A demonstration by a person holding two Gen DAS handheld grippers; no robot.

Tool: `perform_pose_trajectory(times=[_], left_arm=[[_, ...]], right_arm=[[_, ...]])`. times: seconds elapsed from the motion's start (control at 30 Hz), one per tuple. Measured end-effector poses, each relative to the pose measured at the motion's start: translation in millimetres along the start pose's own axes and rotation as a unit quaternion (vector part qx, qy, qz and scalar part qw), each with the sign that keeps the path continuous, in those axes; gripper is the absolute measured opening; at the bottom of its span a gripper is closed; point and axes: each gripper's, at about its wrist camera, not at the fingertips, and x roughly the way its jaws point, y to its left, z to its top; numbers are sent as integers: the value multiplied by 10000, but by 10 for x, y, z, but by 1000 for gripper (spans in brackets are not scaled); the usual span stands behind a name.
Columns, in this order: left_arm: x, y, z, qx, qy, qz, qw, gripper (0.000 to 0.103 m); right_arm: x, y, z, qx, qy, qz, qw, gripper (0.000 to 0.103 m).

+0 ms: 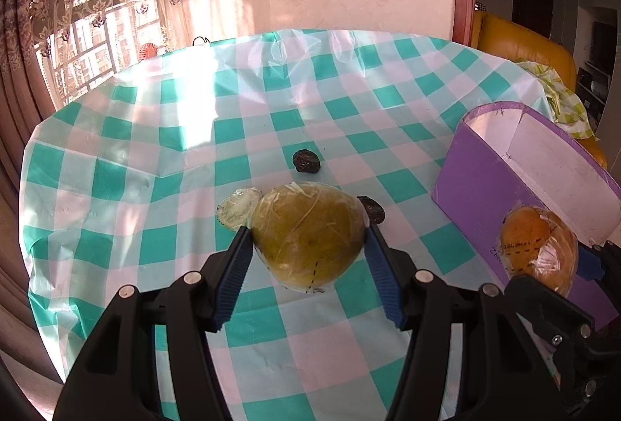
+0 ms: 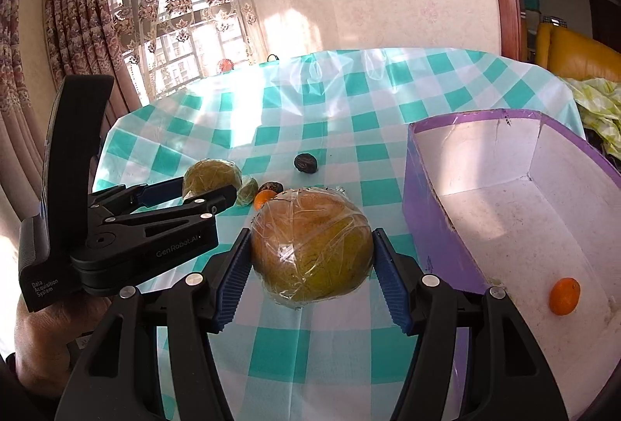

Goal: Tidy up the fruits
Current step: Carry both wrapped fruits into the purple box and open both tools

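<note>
One tangerine [image 2: 564, 296] already sits in the purple box [image 2: 434, 211]. You hold a wrapped pomelo in each gripper — the left gripper [image 1: 308, 246] clamps the greener pomelo [image 1: 308, 233], blunt end forward, and the right gripper [image 2: 312, 254] clamps the rounder pomelo [image 2: 312, 250] beside the box. Small fruits remain on the counter [image 1: 155, 134].

Glossy crinkled plastic film wraps both pomelos [image 2: 312, 250]; the checked tablecloth [image 1: 155, 157] is shiny, creased plastic; the purple box [image 2: 434, 211] is matt cardboard; ribbed blue pads [image 1: 233, 277] line the jaws.
</note>
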Motion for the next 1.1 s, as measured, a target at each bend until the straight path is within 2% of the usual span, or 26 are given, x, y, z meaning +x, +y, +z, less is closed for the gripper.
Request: perform_pose_trajectory(times=[0.57,0.8,1.1], left_arm=[[-224,-928,394,831,-365,-330,9953,59],[-220,-1432,521,1234,-445,-599,9895,59],[-65,-2010,580,1639,-317,-932,9816,59]], right_arm=[[-423,-758,163,713,-421,-298,9961,61],[-497,-1194,180,969,-405,-601,9927,61],[-538,-1742,135,1219,-224,-1119,9860,61]])
